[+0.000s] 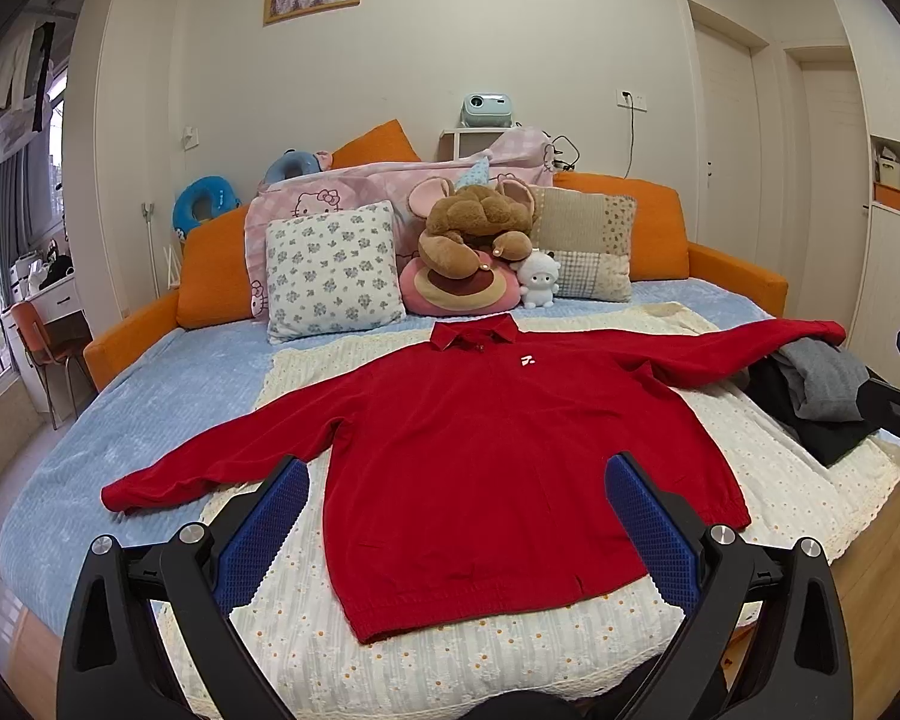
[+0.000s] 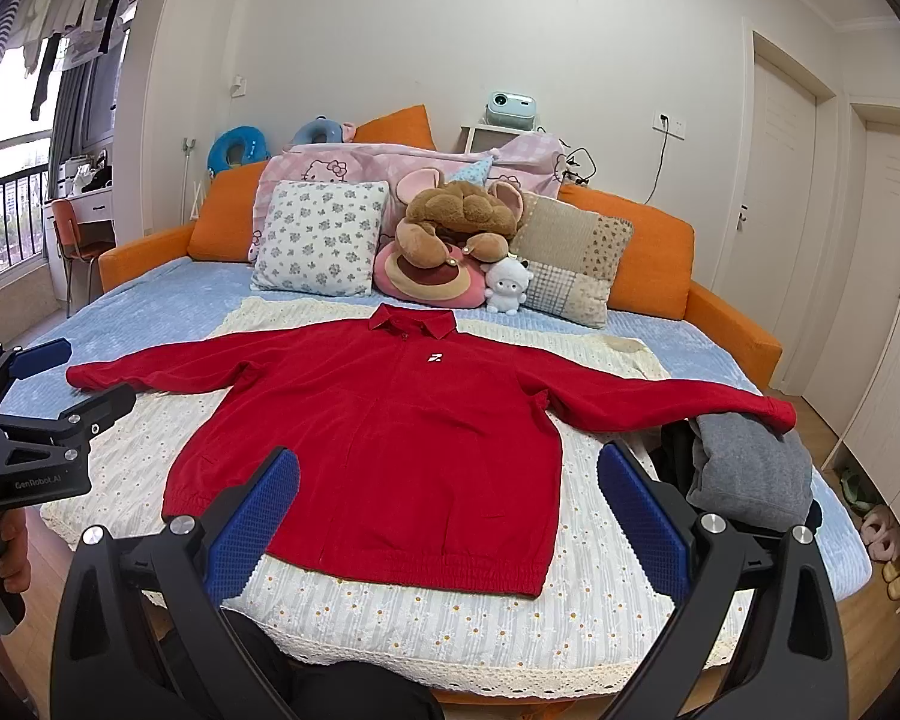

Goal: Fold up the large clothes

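On the bed [image 1: 150, 384], over a cream blanket with small daisies [image 1: 510, 660], a red jacket [image 1: 480, 450] lies flat with its front up. Its collar points to the pillows and its hem is at the near edge. Both sleeves are spread out to the sides. The far end of one sleeve rests on a pile of grey and black clothes [image 2: 744, 468] at the side of the bed.

The left gripper [image 1: 456, 516] hangs above the near part of the jacket. Its blue pads [image 1: 258, 534] are wide apart and hold nothing. The right gripper [image 2: 450, 510] is also above the hem area, with its pads spread wide and empty. In the right wrist view the left gripper appears at the left edge, beside the cuff of the other sleeve, apart from it.

Behind the jacket stand a floral pillow [image 1: 336, 270], a brown plush toy [image 1: 480, 222] and a small white doll [image 1: 539, 279].
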Tool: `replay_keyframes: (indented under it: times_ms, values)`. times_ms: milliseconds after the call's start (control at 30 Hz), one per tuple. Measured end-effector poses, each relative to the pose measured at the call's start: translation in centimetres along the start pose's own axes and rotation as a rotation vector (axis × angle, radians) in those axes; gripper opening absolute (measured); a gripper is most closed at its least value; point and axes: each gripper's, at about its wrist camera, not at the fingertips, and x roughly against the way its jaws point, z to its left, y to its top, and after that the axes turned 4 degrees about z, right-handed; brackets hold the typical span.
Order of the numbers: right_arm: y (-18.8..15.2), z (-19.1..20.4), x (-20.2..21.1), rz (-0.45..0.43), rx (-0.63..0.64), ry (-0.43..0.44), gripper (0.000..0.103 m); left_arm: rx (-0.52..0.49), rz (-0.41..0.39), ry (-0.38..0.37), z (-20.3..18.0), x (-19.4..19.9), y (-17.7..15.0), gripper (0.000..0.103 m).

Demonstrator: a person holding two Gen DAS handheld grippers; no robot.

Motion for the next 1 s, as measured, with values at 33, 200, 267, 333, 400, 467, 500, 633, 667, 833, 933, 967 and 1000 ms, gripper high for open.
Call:
replay_keyframes:
  times_ms: [33, 200, 267, 333, 400, 467, 500, 633, 667, 833, 933, 967, 1000]
  values:
    - [0.0, 0.0, 0.0, -0.001, 0.0, -0.001, 0.099, 0.0, -0.001, 0.001, 0.0, 0.0, 0.0, 0.1]
    - [0.0, 0.0, 0.0, 0.0, 0.0, -0.001, 0.099, 0.0, 0.001, -0.001, 0.0, 0.0, 0.0, 0.1]
    - [0.0, 0.0, 0.0, 0.0, -0.001, -0.003, 0.099, -0.002, -0.002, 0.001, 0.0, 0.0, 0.0, 0.1]
    - [0.0, 0.0, 0.0, 0.0, 0.001, 0.0, 0.099, -0.002, -0.001, 0.001, 0.0, -0.1, 0.0, 0.1]
    - [0.1, 0.0, 0.0, 0.0, 0.0, -0.002, 0.099, -0.002, 0.001, 0.005, 0.0, -0.1, 0.1, 0.1]
    - [0.1, 0.0, 0.0, 0.0, 0.0, -0.001, 0.099, -0.005, 0.002, 0.013, 0.1, -0.1, -0.2, 0.1]
    - [0.1, 0.0, 0.0, 0.0, 0.0, -0.002, 0.099, -0.005, 0.003, 0.011, 0.2, 0.0, -0.5, 0.1]
    - [0.1, -0.1, -0.1, 0.001, -0.002, -0.006, 0.099, -0.003, 0.004, 0.008, 0.6, -0.3, -1.2, 0.1]
    - [0.1, -0.2, -0.2, 0.003, -0.006, -0.009, 0.099, -0.005, 0.004, 0.007, 0.6, -0.4, -1.3, 0.1]
    - [-0.3, -1.4, -1.6, 0.018, -0.034, -0.031, 0.099, -0.021, 0.026, -0.005, 0.4, -1.3, -0.9, 0.1]
    - [-0.2, -2.9, -2.8, 0.029, -0.047, -0.049, 0.099, -0.034, 0.041, -0.027, -0.2, -2.4, 0.0, 0.1]
    - [0.0, -3.5, -3.1, 0.029, -0.049, -0.062, 0.099, -0.039, 0.048, -0.039, -0.3, -2.8, 0.1, 0.1]
    - [0.0, -4.3, -3.6, 0.032, -0.053, -0.076, 0.099, -0.044, 0.058, -0.05, -0.6, -3.5, 0.7, 0.1]
